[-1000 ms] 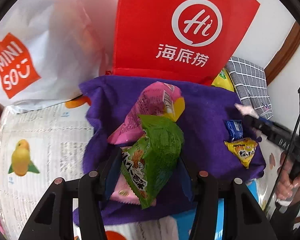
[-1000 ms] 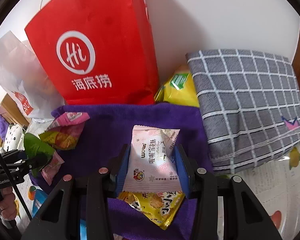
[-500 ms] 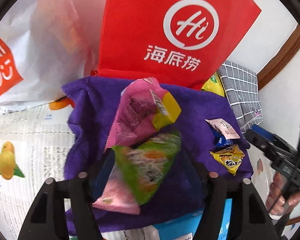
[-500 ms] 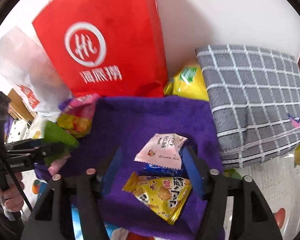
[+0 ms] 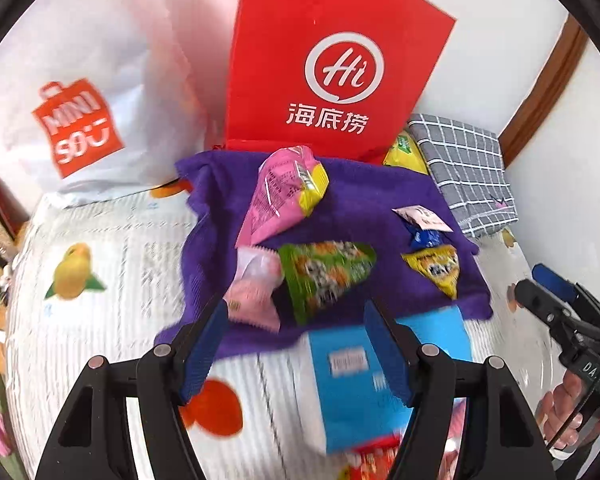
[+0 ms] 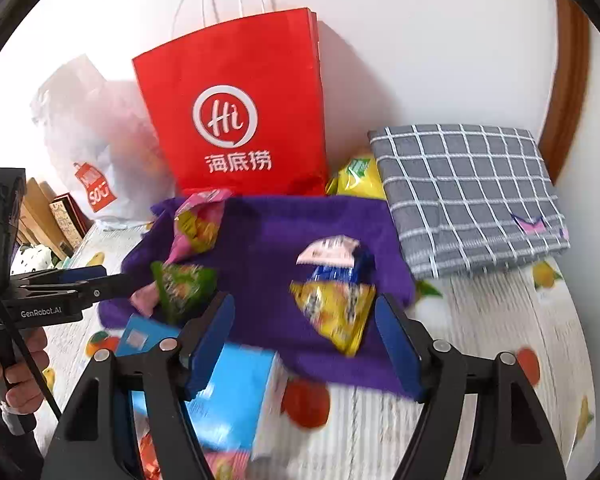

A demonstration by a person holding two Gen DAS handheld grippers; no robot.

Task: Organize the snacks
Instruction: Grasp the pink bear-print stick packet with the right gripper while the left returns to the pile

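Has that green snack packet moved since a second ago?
Yes. The green snack packet was pinched in the left gripper then; its jaws have just been opening, and it now lies free on the purple towel, beyond the fingertips.

Motion blur smears the green snack packet's print; the blue box's label is unreadable.

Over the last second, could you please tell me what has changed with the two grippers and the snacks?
Both grippers let go. The left gripper, jaws just opened, dropped the green packet onto the purple towel and pulled back. The right gripper, jaws just opening, released the pink-white packet onto the blue and yellow ones, then withdrew. The red bag and checked cloth stayed put.
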